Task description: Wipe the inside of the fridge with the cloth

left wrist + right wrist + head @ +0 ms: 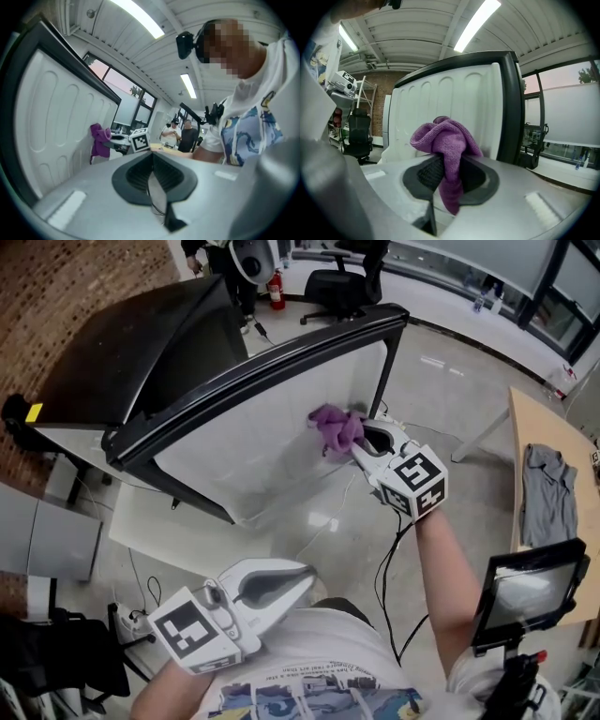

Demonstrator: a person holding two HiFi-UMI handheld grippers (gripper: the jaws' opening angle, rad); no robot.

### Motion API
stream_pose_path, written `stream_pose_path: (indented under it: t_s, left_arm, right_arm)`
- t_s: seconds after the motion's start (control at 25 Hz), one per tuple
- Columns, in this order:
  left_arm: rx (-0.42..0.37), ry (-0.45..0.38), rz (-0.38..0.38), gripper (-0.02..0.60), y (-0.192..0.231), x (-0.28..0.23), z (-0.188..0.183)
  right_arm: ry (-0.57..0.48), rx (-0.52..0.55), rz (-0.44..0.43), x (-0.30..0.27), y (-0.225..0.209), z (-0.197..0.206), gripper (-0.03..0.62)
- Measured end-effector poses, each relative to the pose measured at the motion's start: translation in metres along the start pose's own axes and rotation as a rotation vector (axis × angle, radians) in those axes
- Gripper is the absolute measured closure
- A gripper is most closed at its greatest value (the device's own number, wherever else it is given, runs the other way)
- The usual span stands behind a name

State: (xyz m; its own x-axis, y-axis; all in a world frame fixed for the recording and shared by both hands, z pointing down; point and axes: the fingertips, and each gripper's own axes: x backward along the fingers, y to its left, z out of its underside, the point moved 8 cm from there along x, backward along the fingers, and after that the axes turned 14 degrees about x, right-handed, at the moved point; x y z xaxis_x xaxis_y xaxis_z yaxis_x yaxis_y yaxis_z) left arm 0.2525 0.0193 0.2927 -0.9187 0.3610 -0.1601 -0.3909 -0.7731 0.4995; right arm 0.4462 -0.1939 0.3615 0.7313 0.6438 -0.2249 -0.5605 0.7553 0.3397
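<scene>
Right hand-held gripper is clamped on the purple cloth, held up against the white inner wall of the fridge, near its top right corner. Left hand-held gripper is closed with nothing in it, down by the shirt.

The cloth lies against the fridge, before the right gripper.

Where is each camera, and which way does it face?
Head view: on the head, facing down; left gripper, right gripper, forearm show.
Left gripper view: on left gripper, along its shut jaws; shirt at right.
Right gripper view: on right gripper, facing the fridge panel; jaws clamp the cloth.
Shared: cloth and fridge panel, in all three.
</scene>
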Motion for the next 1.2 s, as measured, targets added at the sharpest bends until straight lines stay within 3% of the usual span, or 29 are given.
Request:
stream_pose_path:
  t_s: [0.32,0.6,1.2]
  left_arm:
    - [0.008,0.006,-0.004,0.577,-0.005,-0.004,0.004]
    - [0.015,-0.002,0.002,0.577,-0.006,-0.005,0.006]
    - [0.04,-0.023,-0.009,0.577,-0.004,0.013,0.011]
  right_arm:
    - [0.058,-0.019,0.088,0.013,-0.018,0.019,0.514]
    - [0.036,-0.02,0.059,0.021,-0.01,0.017,0.514]
    - [-0.075,0.072,-0.318,-0.023,0.077,-0.022,0.514]
